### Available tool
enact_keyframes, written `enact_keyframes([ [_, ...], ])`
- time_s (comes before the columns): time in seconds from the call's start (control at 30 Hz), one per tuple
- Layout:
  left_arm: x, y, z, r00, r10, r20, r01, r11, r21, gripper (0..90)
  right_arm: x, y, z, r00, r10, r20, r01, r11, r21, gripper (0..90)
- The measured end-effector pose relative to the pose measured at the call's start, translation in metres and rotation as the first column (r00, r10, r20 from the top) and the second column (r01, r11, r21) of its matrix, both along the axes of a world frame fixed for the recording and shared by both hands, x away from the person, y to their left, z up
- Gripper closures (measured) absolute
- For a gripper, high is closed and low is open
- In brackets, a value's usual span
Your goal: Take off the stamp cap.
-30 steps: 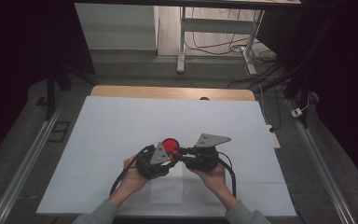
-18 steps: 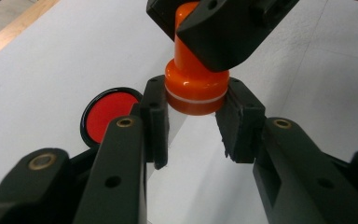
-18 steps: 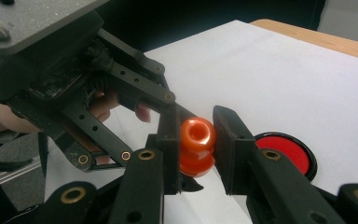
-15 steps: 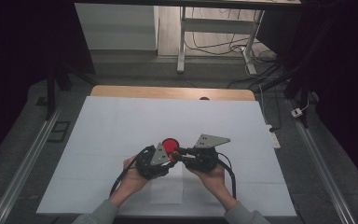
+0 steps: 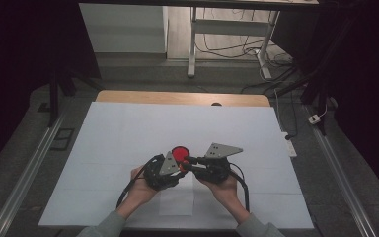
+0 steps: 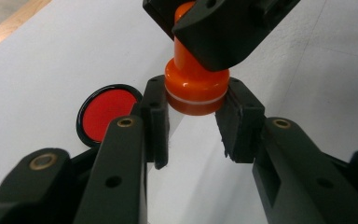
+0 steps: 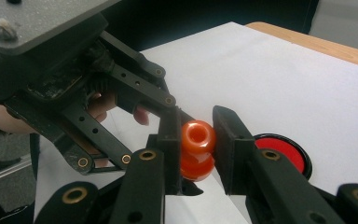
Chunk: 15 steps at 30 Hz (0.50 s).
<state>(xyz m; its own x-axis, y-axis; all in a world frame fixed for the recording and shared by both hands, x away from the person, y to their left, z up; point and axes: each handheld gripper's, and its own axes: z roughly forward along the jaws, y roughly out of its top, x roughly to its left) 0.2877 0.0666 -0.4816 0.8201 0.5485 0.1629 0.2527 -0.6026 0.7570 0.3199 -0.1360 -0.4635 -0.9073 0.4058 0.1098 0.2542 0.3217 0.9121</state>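
1. Stamp (image 6: 196, 88), orange, held above the surface (image 5: 128, 133) between both grippers.
2. Left gripper (image 6: 193, 123) clamped on its base; right gripper (image 7: 196, 149) clamped on its knob, likely to steady or twist it.
3. Red ink pad (image 6: 108, 113) lies open just beside, within reach for inking.

No change detected across high view pictures. Left gripper (image 5: 177, 167), right gripper (image 5: 190, 162), stamp (image 5: 183, 166), ink pad (image 5: 180, 152) checked against both earlier pictures: no shift, no turn, no lift found. Hands (image 5: 140, 190) checked too: same pose, same place. Any change in jaw gap too small to be judged from above. Stamp seen clamped between both grippers at each moment, as far as can be told at that size.
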Motion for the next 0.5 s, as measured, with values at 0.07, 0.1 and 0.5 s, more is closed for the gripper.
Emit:
enact_keyframes([
  [0.07, -0.0001, -0.0002, -0.0002, 1.0000, -0.003, 0.002, 0.003, 1.0000, 0.003, 65.3, 0.0003, -0.0005, 0.0001, 1.0000, 0.004, -0.003, -0.004, 1.0000, -0.004, 73.4],
  [0.1, -0.0001, -0.0002, -0.0003, 1.0000, -0.004, 0.003, 0.004, 1.0000, 0.006, 65.3, 0.0005, -0.0005, 0.0000, 1.0000, 0.005, -0.005, -0.005, 1.0000, -0.005, 73.4],
  [0.5, -0.0004, 0.0006, -0.0005, 0.9999, -0.012, 0.005, 0.012, 0.9999, 0.004, 65.4, 0.0013, -0.0013, -0.0001, 0.9997, 0.007, -0.023, -0.007, 1.0000, 0.005, 73.5],
])
